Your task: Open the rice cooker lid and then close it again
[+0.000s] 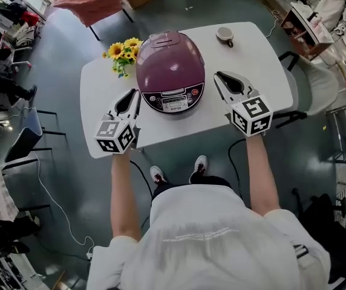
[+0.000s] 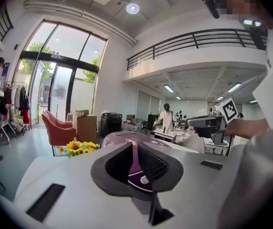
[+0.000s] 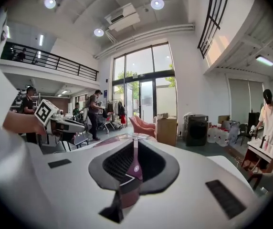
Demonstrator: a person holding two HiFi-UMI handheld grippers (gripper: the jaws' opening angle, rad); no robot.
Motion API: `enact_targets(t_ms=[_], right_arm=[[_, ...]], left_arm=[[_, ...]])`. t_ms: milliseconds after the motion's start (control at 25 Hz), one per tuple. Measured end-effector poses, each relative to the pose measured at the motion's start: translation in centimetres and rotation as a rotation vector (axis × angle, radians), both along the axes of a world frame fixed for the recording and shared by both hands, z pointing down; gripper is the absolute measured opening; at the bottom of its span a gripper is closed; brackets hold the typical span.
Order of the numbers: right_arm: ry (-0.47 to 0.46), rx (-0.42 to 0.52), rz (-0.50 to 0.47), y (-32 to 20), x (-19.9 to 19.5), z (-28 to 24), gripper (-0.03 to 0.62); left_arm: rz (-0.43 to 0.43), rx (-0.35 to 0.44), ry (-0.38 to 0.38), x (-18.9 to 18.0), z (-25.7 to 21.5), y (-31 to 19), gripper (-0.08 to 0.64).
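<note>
The purple rice cooker (image 1: 170, 71) stands in the middle of the white table (image 1: 264, 59) with its lid down and its control panel facing me. My left gripper (image 1: 136, 93) hovers just left of the cooker's front, jaws together with nothing between them. My right gripper (image 1: 217, 76) hovers just right of the cooker, also shut and empty. In the left gripper view the cooker's lid (image 2: 116, 137) rises beyond the left gripper (image 2: 135, 145). In the right gripper view the cooker (image 3: 123, 138) shows past the right gripper (image 3: 135, 142). Neither gripper touches the cooker.
A bunch of sunflowers (image 1: 123, 52) sits at the cooker's back left. A small round object (image 1: 225, 35) lies near the table's far edge. A pink armchair (image 1: 91, 2) stands beyond the table; dark chairs (image 1: 22, 141) and a floor cable (image 1: 52, 198) are at the left.
</note>
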State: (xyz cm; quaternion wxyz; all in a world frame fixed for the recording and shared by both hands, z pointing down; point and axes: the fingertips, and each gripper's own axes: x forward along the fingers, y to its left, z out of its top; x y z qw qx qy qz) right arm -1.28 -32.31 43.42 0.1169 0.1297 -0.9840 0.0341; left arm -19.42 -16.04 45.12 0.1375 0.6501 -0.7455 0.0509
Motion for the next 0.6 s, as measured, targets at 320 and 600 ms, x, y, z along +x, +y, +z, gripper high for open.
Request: enact_targets(t_ms=[320,600], right_arm=[[-0.030,0.082,-0.023,4.1,-3.6,-4.4,0.038],[-0.043,0.154,-0.044,7.6,-7.1,-8.2,0.037]], left_arm=[[0.050,0.013,-0.173,-1.9,-5.0,3.2,0.015],[0.052,0.087,-0.229,-4.7,-9.6,6.2,0.015]])
